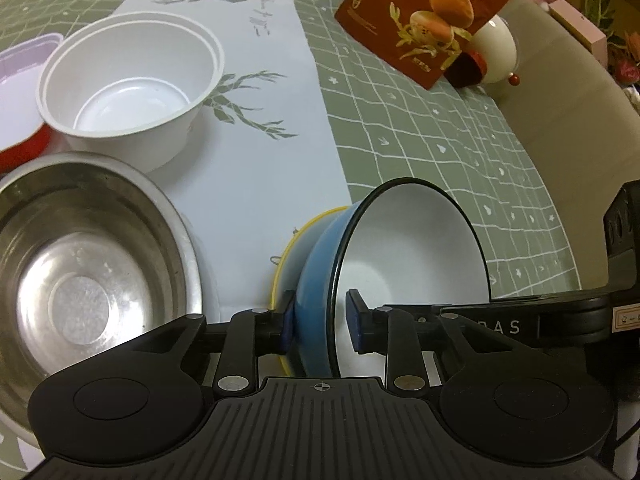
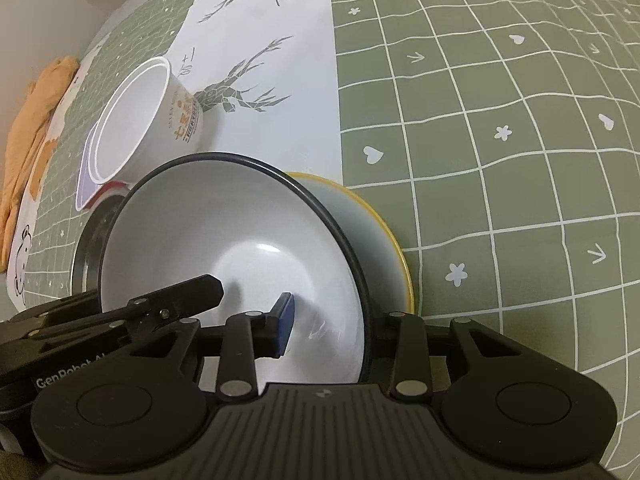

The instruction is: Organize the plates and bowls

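A blue bowl with a white inside and a black rim stands tilted on edge, leaning in a yellow-rimmed bowl. My left gripper straddles its near rim: the outer pad lies against the blue wall, the inner pad shows a thin gap from the white inside. In the right wrist view my right gripper is shut on the blue bowl, one pad inside and the other finger hidden behind the rim. The yellow-rimmed bowl sits behind it. One of the left gripper's fingers reaches in from the left.
A steel bowl sits at the left. Beyond it are stacked white plastic bowls and a lilac tub on a red dish. A brown snack bag and a white round jar stand at the back. An orange cloth lies at the table's left edge.
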`<action>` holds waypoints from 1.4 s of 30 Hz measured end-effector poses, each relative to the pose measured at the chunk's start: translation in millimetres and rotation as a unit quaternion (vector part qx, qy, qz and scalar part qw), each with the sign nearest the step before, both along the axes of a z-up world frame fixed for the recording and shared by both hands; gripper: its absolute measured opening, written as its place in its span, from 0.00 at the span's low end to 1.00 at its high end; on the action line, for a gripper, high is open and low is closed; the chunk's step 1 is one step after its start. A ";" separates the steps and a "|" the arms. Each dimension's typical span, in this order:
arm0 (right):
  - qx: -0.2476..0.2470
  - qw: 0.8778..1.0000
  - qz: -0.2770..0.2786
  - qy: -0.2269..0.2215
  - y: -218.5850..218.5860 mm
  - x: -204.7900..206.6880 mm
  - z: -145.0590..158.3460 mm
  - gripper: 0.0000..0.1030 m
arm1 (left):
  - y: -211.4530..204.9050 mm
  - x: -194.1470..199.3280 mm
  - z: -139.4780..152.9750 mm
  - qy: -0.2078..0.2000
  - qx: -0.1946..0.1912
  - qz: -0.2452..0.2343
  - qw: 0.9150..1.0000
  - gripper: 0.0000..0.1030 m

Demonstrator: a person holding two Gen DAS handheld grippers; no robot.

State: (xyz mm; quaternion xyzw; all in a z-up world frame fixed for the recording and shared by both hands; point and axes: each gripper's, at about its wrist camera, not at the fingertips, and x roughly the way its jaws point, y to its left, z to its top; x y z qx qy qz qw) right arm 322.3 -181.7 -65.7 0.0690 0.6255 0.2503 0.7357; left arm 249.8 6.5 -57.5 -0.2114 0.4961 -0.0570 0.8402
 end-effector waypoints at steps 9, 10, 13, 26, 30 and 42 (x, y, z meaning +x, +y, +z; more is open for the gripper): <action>-0.021 0.999 0.023 -0.007 7.5 -1.9 5.8 0.33 | 3.2 -0.7 -1.0 0.009 -0.008 -0.002 1.000 0.26; -0.022 0.999 0.023 -0.007 7.6 -2.3 6.4 0.33 | 3.7 -0.8 -0.9 0.010 -0.009 -0.003 1.000 0.26; -0.023 0.999 0.024 -0.008 6.7 -3.1 8.1 0.33 | 5.6 -1.7 -0.6 0.013 -0.010 -0.004 1.000 0.24; -0.011 0.999 0.016 -0.027 -4.4 -5.6 18.8 0.33 | 4.9 -5.1 7.4 0.012 0.007 -0.002 1.000 0.24; -0.010 0.999 0.013 -0.028 -5.8 -6.7 19.7 0.33 | 3.1 -4.9 9.1 0.012 0.013 -0.004 1.000 0.24; -0.008 0.999 0.010 -0.033 -7.3 -8.5 21.0 0.34 | 3.3 -4.9 14.0 0.008 0.021 -0.002 1.000 0.24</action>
